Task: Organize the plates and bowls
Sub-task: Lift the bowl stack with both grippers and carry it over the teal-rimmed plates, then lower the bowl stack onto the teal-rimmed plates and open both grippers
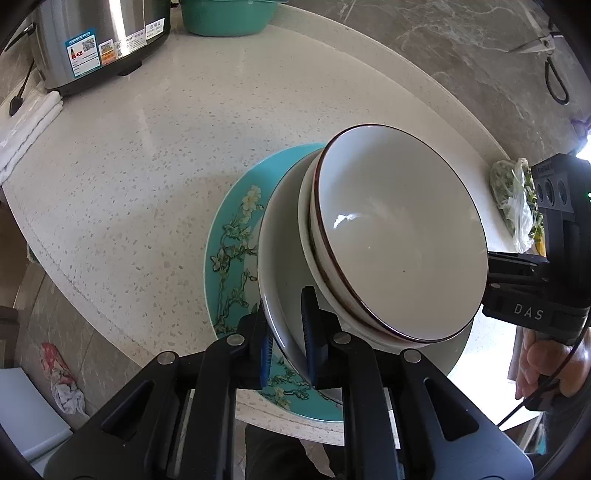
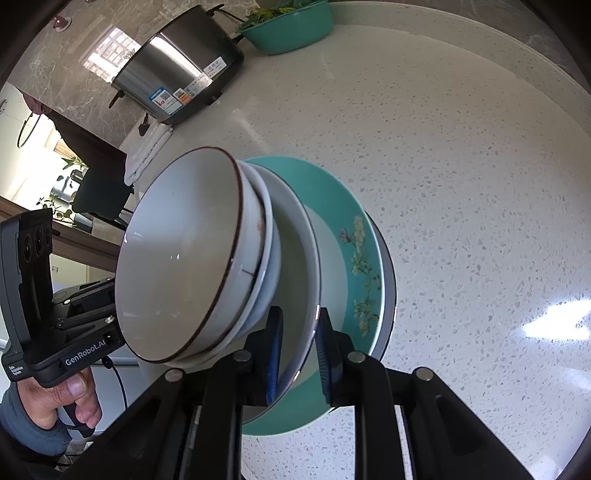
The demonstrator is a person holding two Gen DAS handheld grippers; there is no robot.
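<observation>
A stack of dishes sits on the speckled counter: a teal floral plate [image 1: 236, 236] at the bottom, a wide white bowl [image 1: 280, 266] on it, and brown-rimmed white bowls [image 1: 399, 236] nested on top. My left gripper [image 1: 286, 332] is shut on the wide white bowl's near rim. In the right wrist view the same teal plate [image 2: 354, 251], wide white bowl [image 2: 295, 266] and brown-rimmed bowls [image 2: 184, 251] appear, and my right gripper [image 2: 299, 350] is shut on the wide bowl's opposite rim. The stack looks tilted in both views.
A steel rice cooker [image 1: 99, 40] and a teal basin [image 1: 225, 14] stand at the counter's far end, with folded white cloths [image 1: 29, 129] beside the cooker. A bag of greens [image 1: 517, 199] lies near the counter's edge. Scissors [image 1: 543, 48] hang on the marble wall.
</observation>
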